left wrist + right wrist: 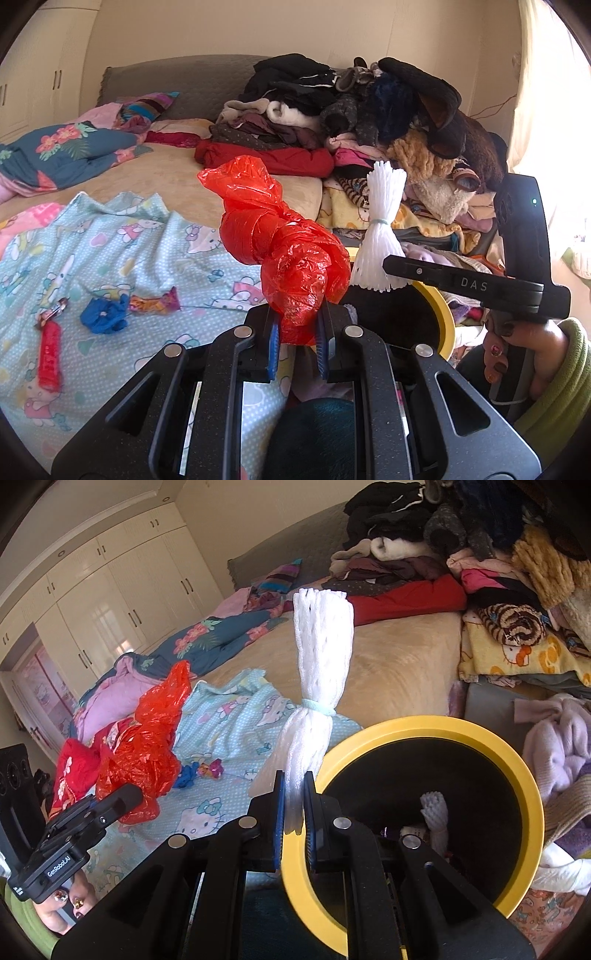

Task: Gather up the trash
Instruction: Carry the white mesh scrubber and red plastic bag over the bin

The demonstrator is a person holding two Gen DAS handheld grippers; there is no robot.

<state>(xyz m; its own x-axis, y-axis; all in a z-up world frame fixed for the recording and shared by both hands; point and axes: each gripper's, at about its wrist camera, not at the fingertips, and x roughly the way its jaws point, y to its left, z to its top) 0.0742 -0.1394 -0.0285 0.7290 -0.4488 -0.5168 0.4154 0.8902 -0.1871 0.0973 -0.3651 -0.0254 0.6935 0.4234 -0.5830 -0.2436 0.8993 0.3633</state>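
My left gripper is shut on a crumpled red plastic bag, held up over the bed; the bag also shows in the right wrist view. My right gripper is shut on a white foam net bundle tied with a pale green band, held upright beside the rim of a yellow-rimmed black bin. The bundle also shows in the left wrist view, with the bin rim below it. Another white foam net lies inside the bin.
On the light blue Hello Kitty sheet lie a blue crumpled scrap, an orange candy wrapper, a red wrapper and a small wrapper. A tall clothes pile fills the bed's far right. Wardrobes line the wall.
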